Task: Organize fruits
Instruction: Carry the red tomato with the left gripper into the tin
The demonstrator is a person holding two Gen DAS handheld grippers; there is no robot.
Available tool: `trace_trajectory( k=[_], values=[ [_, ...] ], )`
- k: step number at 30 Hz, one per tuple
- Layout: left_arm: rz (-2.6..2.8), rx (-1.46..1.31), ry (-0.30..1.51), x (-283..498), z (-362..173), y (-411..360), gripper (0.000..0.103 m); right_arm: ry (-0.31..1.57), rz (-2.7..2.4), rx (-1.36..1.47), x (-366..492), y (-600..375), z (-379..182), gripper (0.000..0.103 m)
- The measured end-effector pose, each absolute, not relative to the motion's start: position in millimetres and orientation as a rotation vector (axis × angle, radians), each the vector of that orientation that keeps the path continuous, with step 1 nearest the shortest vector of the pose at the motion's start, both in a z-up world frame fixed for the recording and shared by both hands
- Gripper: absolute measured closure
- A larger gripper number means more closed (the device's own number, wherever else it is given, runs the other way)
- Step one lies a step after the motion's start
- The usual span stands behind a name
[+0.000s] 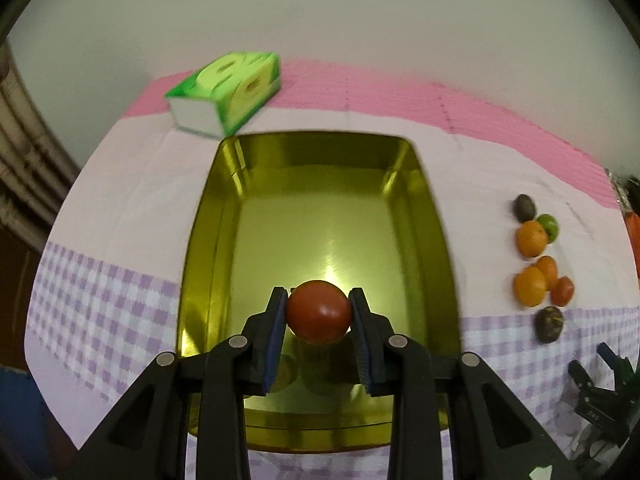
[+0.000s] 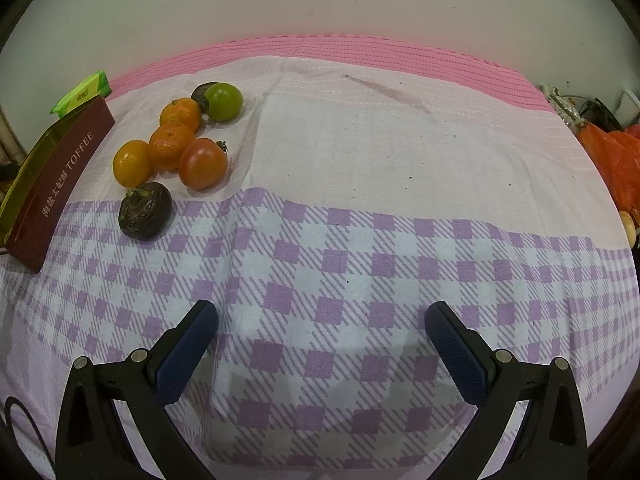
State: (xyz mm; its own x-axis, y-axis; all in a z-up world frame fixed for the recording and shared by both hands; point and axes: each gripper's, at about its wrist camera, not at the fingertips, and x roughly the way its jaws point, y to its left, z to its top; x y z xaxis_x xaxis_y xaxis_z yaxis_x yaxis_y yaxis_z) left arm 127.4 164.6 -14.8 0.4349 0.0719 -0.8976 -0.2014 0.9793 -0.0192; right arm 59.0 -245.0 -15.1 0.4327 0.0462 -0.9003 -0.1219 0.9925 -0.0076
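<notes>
The left hand-held gripper (image 1: 319,312) grips a red tomato (image 1: 319,310) above the empty gold tin (image 1: 208,240); next, lower and release; the right hand-held gripper (image 2: 320,344) hangs open near the remaining fruits (image 2: 172,148).

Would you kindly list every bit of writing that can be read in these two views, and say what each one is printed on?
"海盐太妃酥 TOFFEE": white letters along the dark red outer side of the tin, in the right wrist view.
Small white print on the green packet behind the tin: too small to read.
Marks on the black device at the right edge of the left wrist view: too blurred to read.
</notes>
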Motion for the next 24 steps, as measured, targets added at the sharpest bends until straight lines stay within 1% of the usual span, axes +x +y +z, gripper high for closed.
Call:
trace_trajectory(
  k=[10,24],
  values=[
    [0.207,-0.148,1.18,133,-45,180,0.075,1.118,0.103,-0.076,58,-243,-16,0.0],
    [0.224,-0.148,1.245,136,-72,180,0.075,1.117,0.101,-0.077,58,-244,-16,0.0]
  ],
)
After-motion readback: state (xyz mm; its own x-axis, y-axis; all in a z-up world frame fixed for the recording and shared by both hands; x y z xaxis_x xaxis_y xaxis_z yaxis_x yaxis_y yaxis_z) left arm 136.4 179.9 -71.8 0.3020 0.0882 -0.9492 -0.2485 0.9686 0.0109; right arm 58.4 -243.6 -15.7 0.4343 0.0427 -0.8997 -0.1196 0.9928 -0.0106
